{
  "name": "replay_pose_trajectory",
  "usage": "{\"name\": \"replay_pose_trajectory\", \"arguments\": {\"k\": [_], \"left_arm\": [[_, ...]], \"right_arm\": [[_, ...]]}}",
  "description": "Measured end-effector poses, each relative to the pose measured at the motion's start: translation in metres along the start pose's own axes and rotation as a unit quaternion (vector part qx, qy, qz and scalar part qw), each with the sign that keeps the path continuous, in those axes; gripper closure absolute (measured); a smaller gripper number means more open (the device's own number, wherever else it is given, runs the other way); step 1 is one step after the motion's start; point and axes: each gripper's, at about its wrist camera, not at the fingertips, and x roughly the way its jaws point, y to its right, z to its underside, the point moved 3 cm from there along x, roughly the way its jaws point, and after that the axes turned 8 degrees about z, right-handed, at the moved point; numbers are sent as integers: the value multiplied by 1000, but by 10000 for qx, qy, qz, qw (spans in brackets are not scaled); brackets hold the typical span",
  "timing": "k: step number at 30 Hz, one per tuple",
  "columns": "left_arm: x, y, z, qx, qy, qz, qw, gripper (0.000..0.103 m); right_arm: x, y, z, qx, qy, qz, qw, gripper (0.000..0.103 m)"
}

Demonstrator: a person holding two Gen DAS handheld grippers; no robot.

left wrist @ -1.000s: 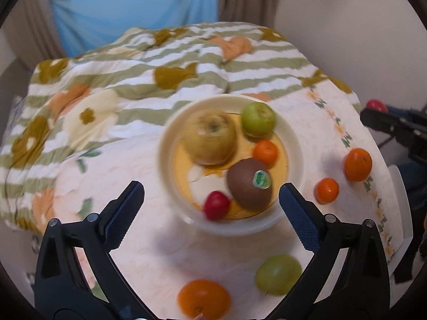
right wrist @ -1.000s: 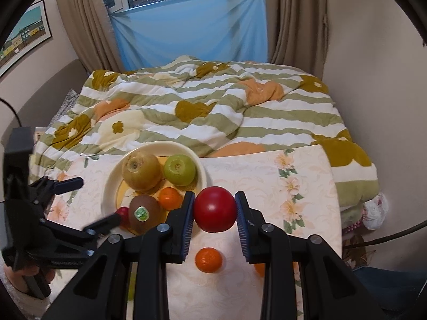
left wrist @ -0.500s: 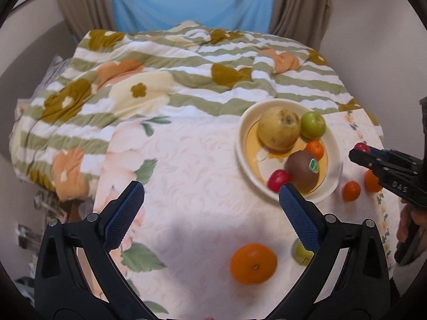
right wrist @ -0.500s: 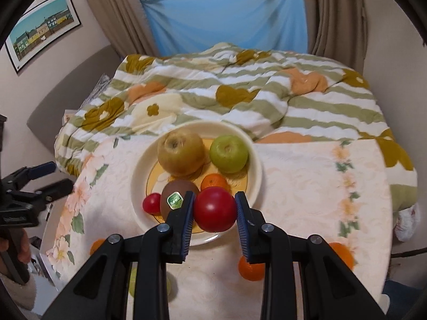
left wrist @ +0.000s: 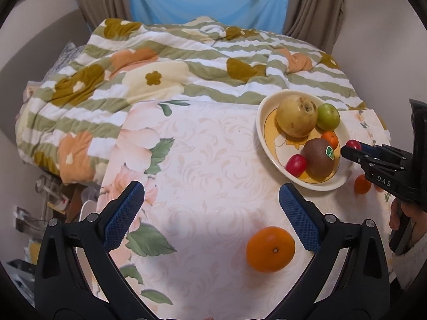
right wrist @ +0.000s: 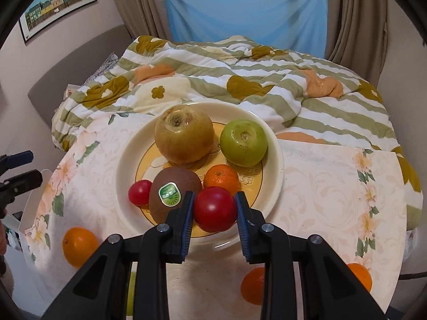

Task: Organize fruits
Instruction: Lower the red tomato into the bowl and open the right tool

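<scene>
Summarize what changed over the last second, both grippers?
The right gripper, shut on the red tomato throughout, came from beside the plate to over its near rim, close by the kiwi. The left gripper swung off the plate to bare tablecloth near the large orange, jaws open and empty as before. Nothing was let go. The plate's fruit kept their places.
</scene>
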Motion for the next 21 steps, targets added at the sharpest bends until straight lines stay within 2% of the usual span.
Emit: {"name": "replay_pose_trajectory", "arguments": {"k": [2, 4, 6, 10, 12, 17, 21], "left_arm": [[1, 0, 0, -27, -18, -9, 10000, 0], [1, 0, 1, -40, -29, -21, 10000, 0], [0, 1, 2, -14, -16, -12, 10000, 0], [-2, 2, 2, 67, -1, -33, 10000, 0], [-5, 2, 2, 44, 0, -9, 10000, 0], [-12, 3, 1, -4, -11, 57, 10000, 0], [-29, 6, -4, 115, 97, -9, 9999, 0]], "right_arm": [[2, 1, 1, 0, -31, -7, 10000, 74], [2, 1, 2, -10, -44, 29, 10000, 68], [1, 0, 2, 4, -4, 0, 10000, 36], [-4, 0, 1, 15, 77, 12, 10000, 20], [-10, 1, 0, 17, 139, 22, 9999, 1], [-30, 3, 0, 61, 239, 142, 9996, 1], [-62, 4, -3, 158, 427, 234, 9987, 0]]}}
